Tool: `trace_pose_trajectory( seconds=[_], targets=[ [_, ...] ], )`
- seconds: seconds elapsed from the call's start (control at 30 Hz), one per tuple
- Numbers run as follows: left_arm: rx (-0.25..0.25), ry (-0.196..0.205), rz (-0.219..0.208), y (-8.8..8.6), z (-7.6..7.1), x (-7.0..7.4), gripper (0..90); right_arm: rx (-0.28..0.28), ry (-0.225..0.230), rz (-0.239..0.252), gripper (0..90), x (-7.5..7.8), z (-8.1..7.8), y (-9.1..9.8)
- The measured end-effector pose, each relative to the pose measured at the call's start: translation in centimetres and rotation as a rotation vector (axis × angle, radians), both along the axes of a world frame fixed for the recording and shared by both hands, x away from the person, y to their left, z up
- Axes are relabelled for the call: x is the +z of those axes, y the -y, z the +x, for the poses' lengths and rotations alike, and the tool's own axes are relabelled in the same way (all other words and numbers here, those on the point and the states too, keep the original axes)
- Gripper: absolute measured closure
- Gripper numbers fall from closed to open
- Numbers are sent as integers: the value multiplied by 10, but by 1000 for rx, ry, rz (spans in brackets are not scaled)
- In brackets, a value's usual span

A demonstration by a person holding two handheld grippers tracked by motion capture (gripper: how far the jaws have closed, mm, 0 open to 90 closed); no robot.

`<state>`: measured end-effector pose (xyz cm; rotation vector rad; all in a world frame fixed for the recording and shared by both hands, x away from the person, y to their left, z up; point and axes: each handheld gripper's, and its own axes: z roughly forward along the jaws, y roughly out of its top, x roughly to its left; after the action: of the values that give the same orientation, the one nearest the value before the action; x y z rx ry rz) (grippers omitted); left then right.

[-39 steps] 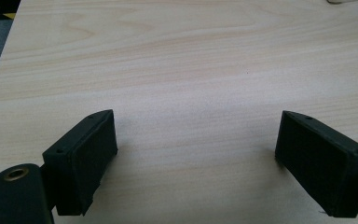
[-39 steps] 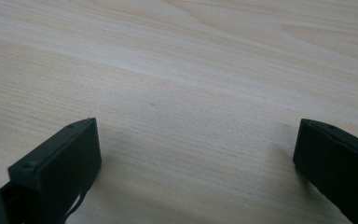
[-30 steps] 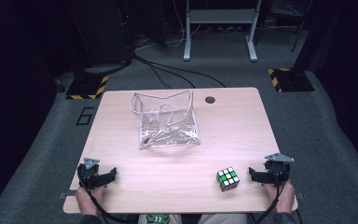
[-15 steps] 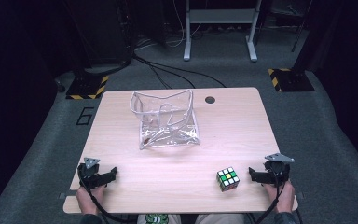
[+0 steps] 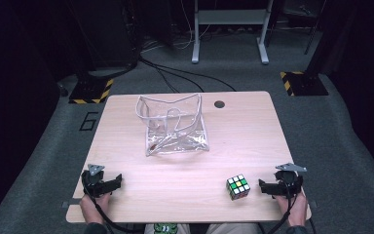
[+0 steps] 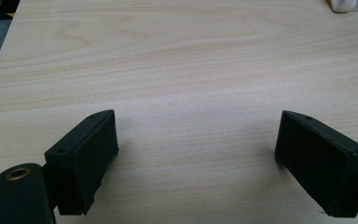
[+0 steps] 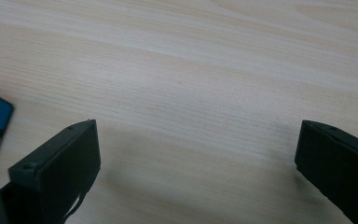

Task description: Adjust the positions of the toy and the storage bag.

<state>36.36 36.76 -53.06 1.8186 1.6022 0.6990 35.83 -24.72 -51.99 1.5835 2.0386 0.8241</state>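
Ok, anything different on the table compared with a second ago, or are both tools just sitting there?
Nothing has visibly changed. The left tool and the right tool sit at the near corners of the table, both open with nothing between their jaws. The puzzle cube lies just beside the right tool, untouched, and the clear plastic bag stands in the middle as before.

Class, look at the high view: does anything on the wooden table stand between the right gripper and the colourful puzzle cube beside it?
Nothing visible does. The right gripper rests open at the near edge of the light wooden table, with bare wood between it and the multicoloured puzzle cube. The clear plastic bag lies farther back, out of that path.
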Motion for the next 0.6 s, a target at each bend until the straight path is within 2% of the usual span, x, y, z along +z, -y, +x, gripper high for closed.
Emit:
trace_pose_trajectory(
  seconds=[0.33,0.47,0.6],
  targets=[
    [3,-1,1,1,0,0,129,73,49,47,2,35,-13,-24],
    [1,0,-1,1,0,0,132,89,50,43,3,42,-16,-32],
    [1,1,-1,1,0,0,134,111,54,69,8,48,-20,-39]
  ],
)
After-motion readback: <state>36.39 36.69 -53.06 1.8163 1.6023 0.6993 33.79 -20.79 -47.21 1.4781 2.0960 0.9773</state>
